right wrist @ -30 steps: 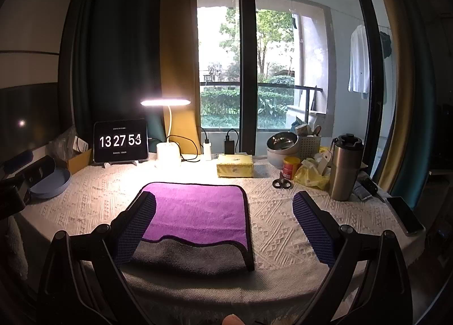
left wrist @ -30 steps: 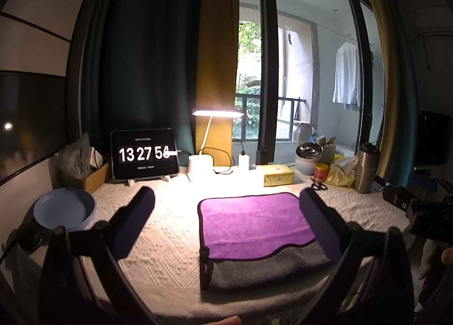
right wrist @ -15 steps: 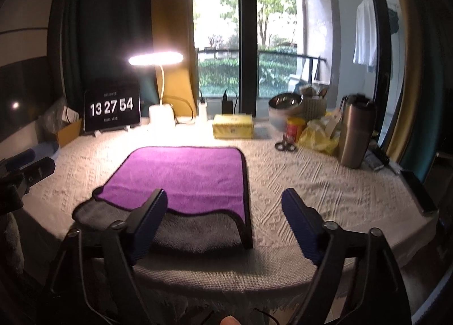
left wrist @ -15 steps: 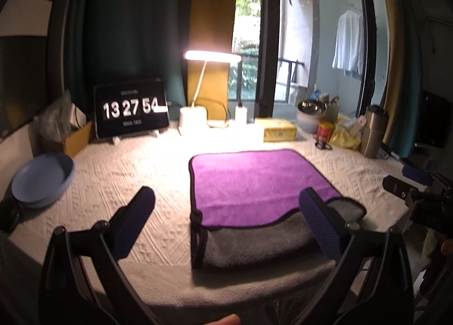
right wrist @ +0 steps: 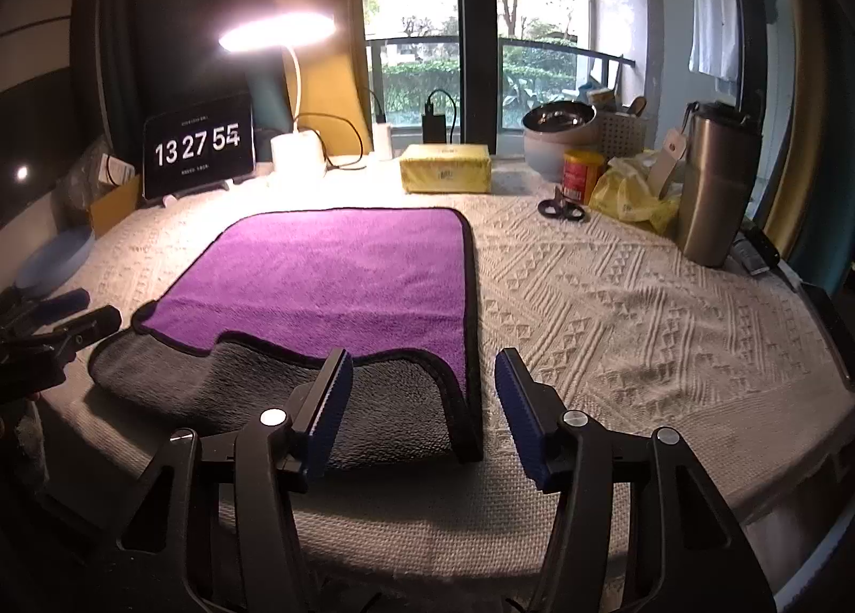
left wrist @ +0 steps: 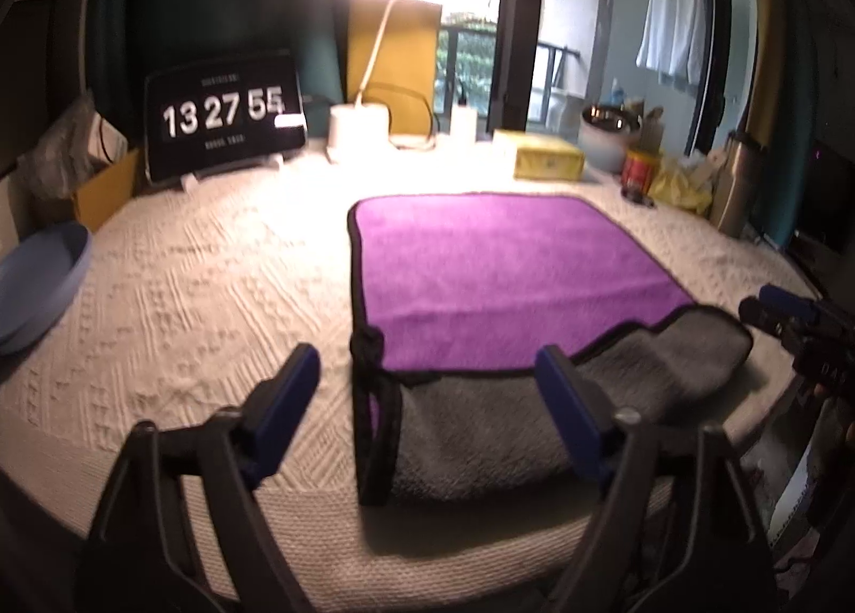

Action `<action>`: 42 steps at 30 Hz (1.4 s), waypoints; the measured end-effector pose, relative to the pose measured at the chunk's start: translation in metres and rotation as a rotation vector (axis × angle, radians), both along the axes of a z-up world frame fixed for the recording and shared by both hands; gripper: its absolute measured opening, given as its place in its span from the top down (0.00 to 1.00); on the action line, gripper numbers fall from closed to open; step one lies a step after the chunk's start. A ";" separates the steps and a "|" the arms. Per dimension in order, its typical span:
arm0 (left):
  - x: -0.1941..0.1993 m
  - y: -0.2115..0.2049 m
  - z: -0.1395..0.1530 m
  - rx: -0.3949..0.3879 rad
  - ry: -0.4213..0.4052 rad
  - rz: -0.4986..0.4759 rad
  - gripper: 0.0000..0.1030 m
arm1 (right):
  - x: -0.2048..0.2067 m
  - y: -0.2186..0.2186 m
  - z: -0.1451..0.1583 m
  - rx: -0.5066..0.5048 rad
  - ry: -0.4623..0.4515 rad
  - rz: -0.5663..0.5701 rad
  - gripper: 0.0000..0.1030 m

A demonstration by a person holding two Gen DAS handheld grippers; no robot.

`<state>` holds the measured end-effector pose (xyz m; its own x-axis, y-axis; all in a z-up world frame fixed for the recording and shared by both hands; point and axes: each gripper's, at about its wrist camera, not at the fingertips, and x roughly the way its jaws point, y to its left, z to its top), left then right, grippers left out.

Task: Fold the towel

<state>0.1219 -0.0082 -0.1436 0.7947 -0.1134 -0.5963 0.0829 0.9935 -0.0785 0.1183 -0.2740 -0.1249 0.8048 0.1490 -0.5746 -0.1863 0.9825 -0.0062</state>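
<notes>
A purple towel (left wrist: 497,271) with a grey underside and black trim lies on the white knitted tablecloth, folded over so a grey strip (left wrist: 561,426) shows along the near edge. My left gripper (left wrist: 427,388) is open, just above the towel's near left corner. In the right wrist view the towel (right wrist: 331,281) lies left of centre. My right gripper (right wrist: 422,399) is open, its jaws narrower, over the towel's near right corner (right wrist: 465,431). Neither gripper holds anything. The right gripper's tip shows in the left wrist view (left wrist: 785,308).
At the back stand a clock tablet (right wrist: 197,148), a lit desk lamp (right wrist: 291,153), a yellow box (right wrist: 446,175), a steel bowl (right wrist: 558,132), scissors (right wrist: 561,209) and a steel tumbler (right wrist: 716,185). A blue bowl (left wrist: 32,287) sits at the left table edge.
Both grippers have moved forward and down toward the towel's near edge. The right gripper's jaws have narrowed; the left jaws have narrowed a little.
</notes>
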 end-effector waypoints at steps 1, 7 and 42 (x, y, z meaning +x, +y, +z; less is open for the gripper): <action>0.002 0.000 -0.004 0.003 0.014 -0.001 0.25 | 0.002 -0.001 -0.003 0.002 0.008 0.005 0.43; 0.004 -0.002 -0.015 0.027 0.052 0.004 0.42 | 0.018 0.000 -0.013 -0.001 0.038 0.037 0.44; -0.010 0.004 0.003 -0.033 -0.016 -0.058 0.93 | 0.004 0.011 0.003 -0.047 -0.055 0.038 0.96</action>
